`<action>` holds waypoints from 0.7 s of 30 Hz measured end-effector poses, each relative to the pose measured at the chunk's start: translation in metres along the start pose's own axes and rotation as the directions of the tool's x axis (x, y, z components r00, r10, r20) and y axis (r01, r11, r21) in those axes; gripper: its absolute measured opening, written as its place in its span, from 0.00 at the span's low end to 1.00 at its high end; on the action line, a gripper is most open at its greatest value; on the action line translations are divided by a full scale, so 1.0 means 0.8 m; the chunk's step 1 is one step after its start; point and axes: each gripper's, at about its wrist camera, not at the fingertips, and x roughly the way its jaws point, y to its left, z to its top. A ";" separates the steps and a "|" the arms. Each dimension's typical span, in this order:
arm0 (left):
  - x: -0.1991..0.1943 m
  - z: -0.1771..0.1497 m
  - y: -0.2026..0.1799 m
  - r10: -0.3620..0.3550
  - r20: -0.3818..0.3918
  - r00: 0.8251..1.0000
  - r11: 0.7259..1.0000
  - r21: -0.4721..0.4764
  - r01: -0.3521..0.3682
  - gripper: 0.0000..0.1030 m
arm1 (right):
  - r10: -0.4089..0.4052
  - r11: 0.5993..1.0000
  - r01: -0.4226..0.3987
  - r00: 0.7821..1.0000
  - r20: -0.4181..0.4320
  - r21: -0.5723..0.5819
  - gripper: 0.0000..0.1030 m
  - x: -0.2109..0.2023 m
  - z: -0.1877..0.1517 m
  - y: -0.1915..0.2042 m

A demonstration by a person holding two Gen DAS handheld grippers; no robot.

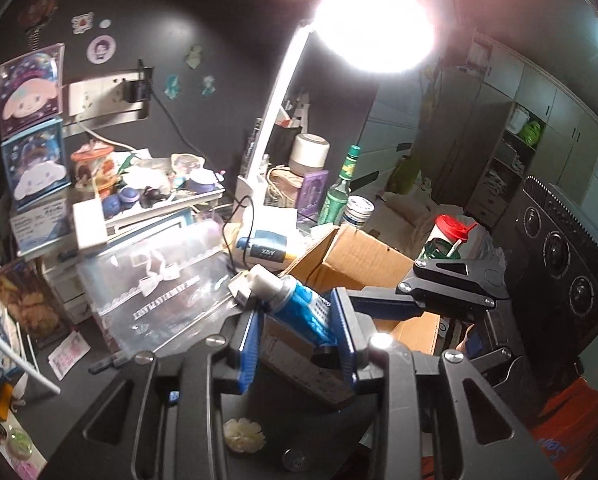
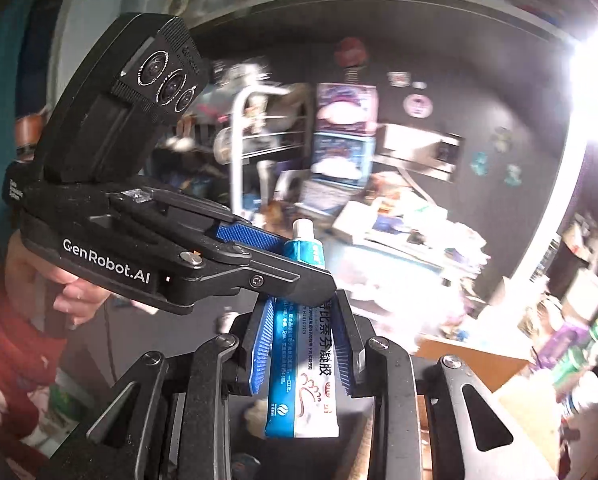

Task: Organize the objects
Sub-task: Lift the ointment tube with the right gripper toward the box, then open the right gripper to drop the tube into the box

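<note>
Left gripper (image 1: 299,332): clamped on the upper part of the blue-and-white tube (image 1: 299,304), blue pads pressing both sides just below the white cap.
Right gripper (image 2: 305,344): jaws closed on the same tube (image 2: 303,364) lower down its body, printed face toward the camera.
Tube: up in the air between the two tools, cap end tilted away, above the open cardboard box (image 1: 363,264).
Person's hand (image 2: 65,280): wrapped around the left tool's handle, red sleeve below it.
Desk lamp (image 1: 373,24): blazing, washing out its surroundings.
Background: right view is smeared, so the shelf clutter is hard to name; a green bottle (image 1: 341,192) stands behind the box.
</note>
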 end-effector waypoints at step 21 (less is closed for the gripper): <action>0.182 0.039 -0.056 -0.006 -0.278 0.960 0.997 0.077 0.029 0.78 | -0.095 0.969 0.151 0.959 -0.266 0.197 0.33 0.001 -0.084 -0.149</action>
